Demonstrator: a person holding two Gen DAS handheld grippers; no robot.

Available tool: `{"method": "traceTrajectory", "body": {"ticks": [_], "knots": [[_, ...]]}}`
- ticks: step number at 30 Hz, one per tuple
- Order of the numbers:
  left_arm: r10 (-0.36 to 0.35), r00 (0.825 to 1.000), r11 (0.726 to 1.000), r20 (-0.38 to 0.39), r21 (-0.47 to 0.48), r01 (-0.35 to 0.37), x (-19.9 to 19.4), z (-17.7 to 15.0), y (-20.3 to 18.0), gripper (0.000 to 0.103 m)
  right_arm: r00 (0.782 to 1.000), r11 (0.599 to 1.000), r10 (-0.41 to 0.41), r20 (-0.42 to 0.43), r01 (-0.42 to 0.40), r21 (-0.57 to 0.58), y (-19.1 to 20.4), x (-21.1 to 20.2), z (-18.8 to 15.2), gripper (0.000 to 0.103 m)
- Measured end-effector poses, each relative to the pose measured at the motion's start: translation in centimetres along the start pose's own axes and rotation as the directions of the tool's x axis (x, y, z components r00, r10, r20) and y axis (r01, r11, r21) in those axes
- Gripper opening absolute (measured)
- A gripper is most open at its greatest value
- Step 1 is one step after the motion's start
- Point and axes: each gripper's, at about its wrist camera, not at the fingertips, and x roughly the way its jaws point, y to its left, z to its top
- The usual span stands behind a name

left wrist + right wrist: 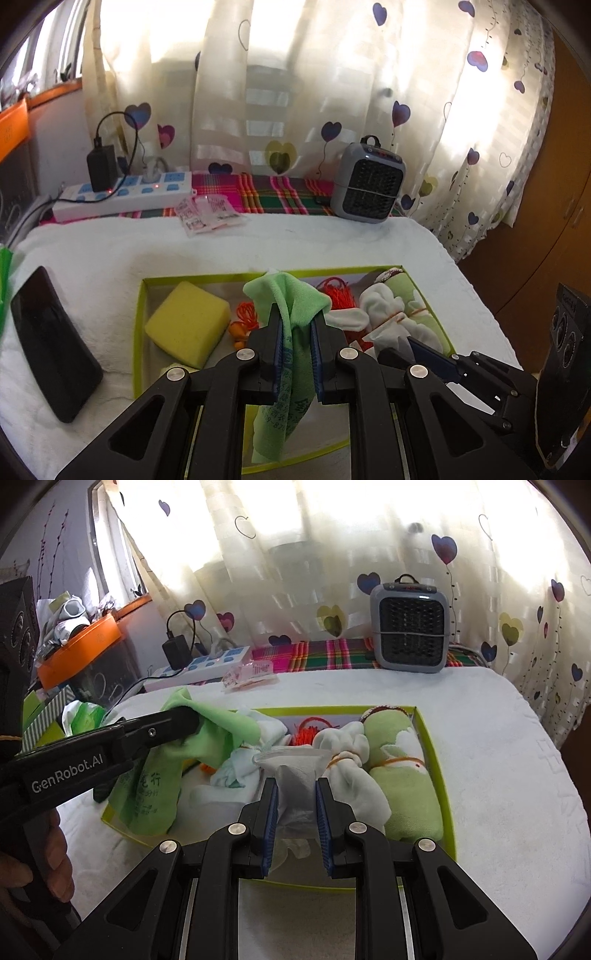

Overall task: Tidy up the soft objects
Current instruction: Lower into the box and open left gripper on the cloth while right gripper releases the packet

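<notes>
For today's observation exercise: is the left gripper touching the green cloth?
Touching. The left wrist view shows the left gripper pinching the green cloth between its pads.

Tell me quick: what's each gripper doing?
Left gripper: shut on the light green printed cloth.
Right gripper: shut on a crumpled white-grey tissue wad.

the green cloth hides part of the tray floor and the orange cord. printing on the cloth is too small to read. the sachets by the power strip are blurred.
</notes>
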Motion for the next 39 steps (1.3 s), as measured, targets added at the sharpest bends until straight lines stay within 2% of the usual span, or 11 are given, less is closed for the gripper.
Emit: {"method": "traceTrajectory", "body": {"ticks": [7,16,22,26,35,39], "knots": [[0.006,1.0,1.0,-0.022,0.005,-0.006,0.8,-0.5,-0.1,0.012,1.0,1.0,-0.012,-0.011,0.012,-0.024,0.2,0.6,-0.1,0.021],[0.016,0.999,1.0,-0.039,0.027,-0.015,1.3,-0.9,-0.4,0.024,1.0,0.999,-0.012,-0.014,0.012,-0.033,0.2,0.8,-0.3,0.021],[0.029,0.999,0.999,-0.043,0.035,-0.027,1.4,-1.0,-0.5,0.032,1.0,0.999,-0.008,-0.015,0.007,-0.043,0.4,0.8,-0.4,0.027],[0.026,0.999,0.999,-0.041,0.046,-0.024,1.3,-1.1,-0.6,0.034,1.0,0.999,0.002,-0.019,-0.002,-0.042,0.5,0.7,-0.4,0.035],[0.064,0.998,0.996,-0.02,0.069,-0.062,0.5,-1.3,-1.0,0.036,0.999,0.999,0.018,-0.027,-0.019,-0.03,0.5,0.5,-0.6,0.041],[0.063,0.998,0.996,-0.018,0.067,-0.062,0.1,-1.4,-1.1,0.044,1.0,0.999,0.019,-0.021,-0.02,-0.03,0.6,0.2,-0.8,0.043]]}}
